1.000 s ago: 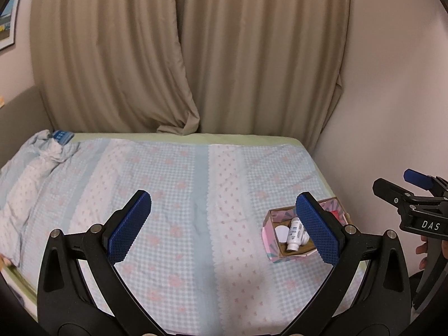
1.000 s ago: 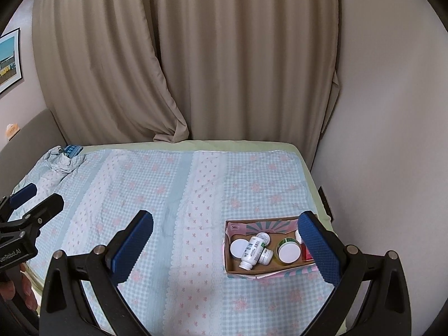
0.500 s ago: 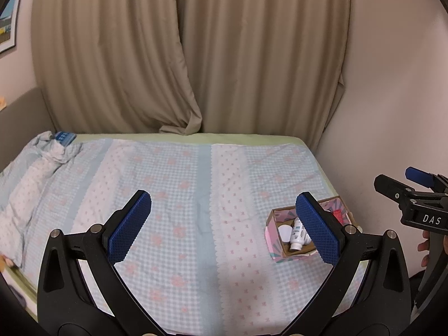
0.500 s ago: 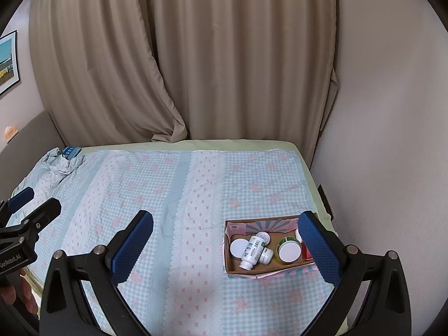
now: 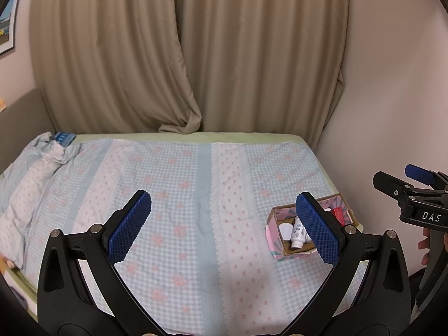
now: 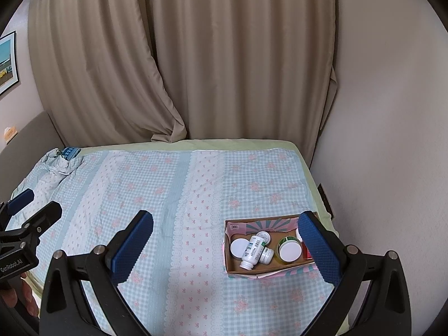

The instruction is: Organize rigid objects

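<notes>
A small cardboard box (image 6: 232, 271) (image 5: 273, 249) with a pink patterned outside rests on the bed near its right edge. Inside lie a white bottle (image 6: 252, 251) (image 5: 298, 232) on its side, a white-lidded jar (image 6: 238, 247), a green-rimmed jar (image 6: 290, 251) and a red item (image 5: 339, 213). My left gripper (image 5: 224, 226) is open and empty above the bed, left of the box. My right gripper (image 6: 228, 245) is open and empty too, its right finger (image 6: 316, 249) in front of the box's right end.
The bed (image 6: 173, 184) has a blue checked cover with pink flowers. A bunched blanket (image 5: 53, 151) and a blue item (image 6: 70, 152) lie at the far left corner. Beige curtains (image 6: 196, 56) hang behind, and a wall (image 6: 386, 140) borders the right side.
Both grippers have drawn back and risen slightly, so the bed and box sit a little lower and smaller in view. Both stay open.
</notes>
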